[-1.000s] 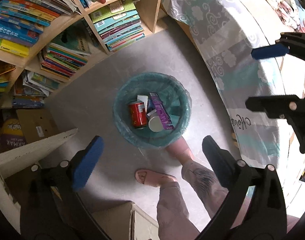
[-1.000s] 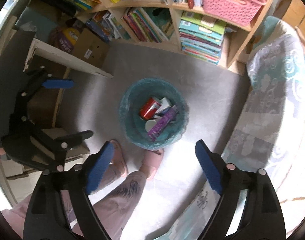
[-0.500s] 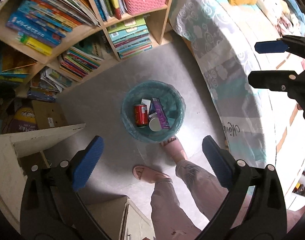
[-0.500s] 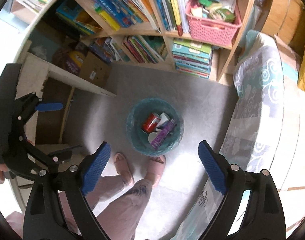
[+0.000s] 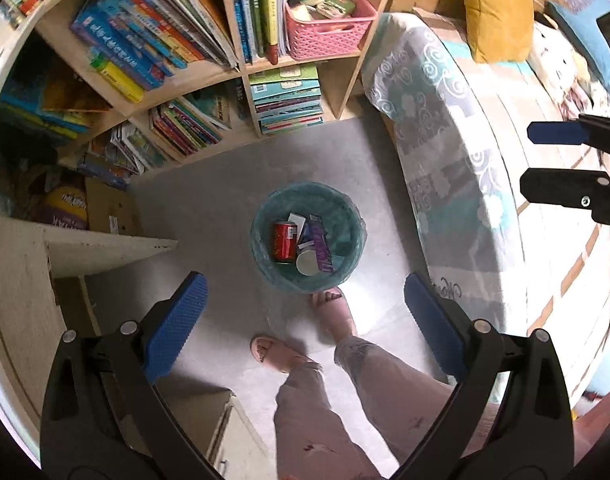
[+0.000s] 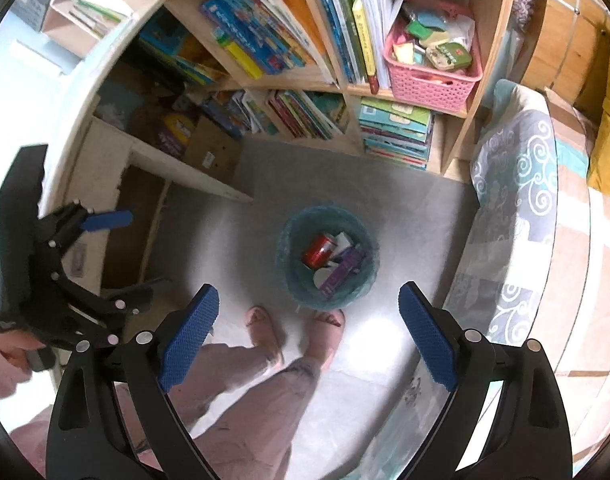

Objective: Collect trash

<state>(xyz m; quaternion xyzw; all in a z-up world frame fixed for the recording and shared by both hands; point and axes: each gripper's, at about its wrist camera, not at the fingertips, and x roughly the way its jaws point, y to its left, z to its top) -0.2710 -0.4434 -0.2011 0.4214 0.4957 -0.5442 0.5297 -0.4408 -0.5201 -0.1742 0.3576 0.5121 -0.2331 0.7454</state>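
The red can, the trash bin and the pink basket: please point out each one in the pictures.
red can point(image 5: 285, 240), left wrist view, on its red side.
trash bin point(image 5: 261, 240), left wrist view, on its left rim.
pink basket point(image 6: 433, 88), right wrist view, on its front wall.

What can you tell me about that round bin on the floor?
The bin is a small round bucket lined with a thin teal plastic bag. It stands upright on the grey floor between bookshelf and bed, just ahead of the person's sandalled foot. Inside lie a red can, a purple carton and a white lid.
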